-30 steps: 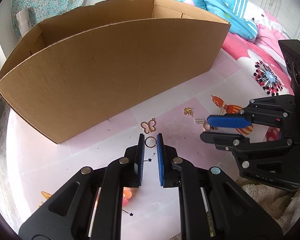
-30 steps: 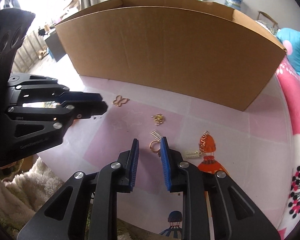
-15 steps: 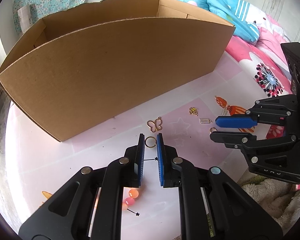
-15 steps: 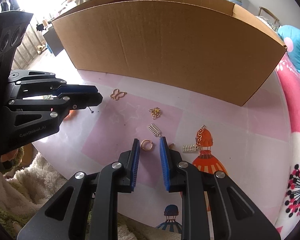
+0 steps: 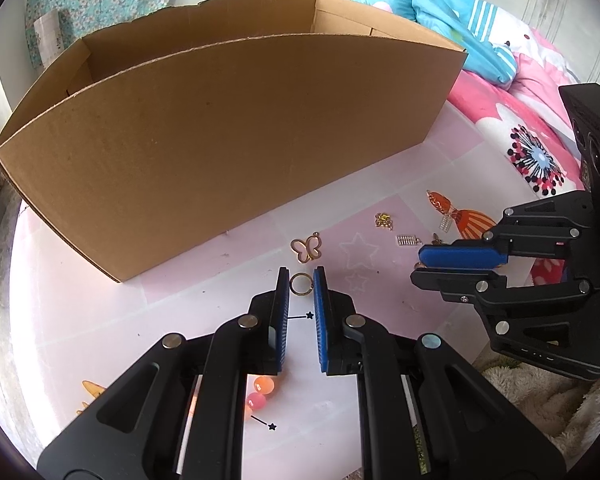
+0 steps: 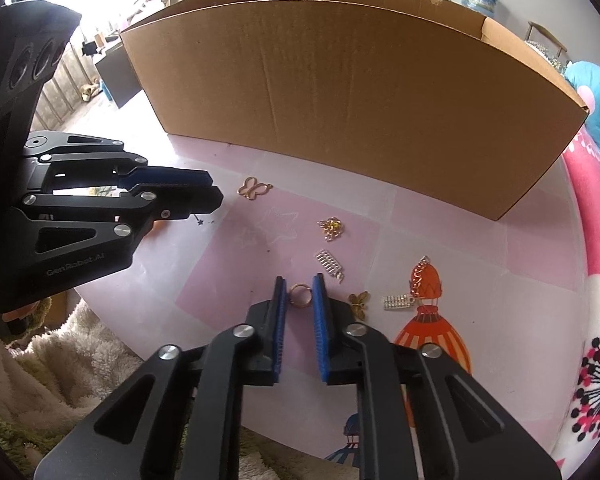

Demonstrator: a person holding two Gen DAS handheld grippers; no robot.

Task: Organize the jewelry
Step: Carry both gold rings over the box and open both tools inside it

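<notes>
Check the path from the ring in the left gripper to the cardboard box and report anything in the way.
The near wall of the cardboard box stands tall between the ring, held in the jaws of the left gripper, and the inside, so the ring must clear the rim. A butterfly charm lies flat below that path.
</notes>
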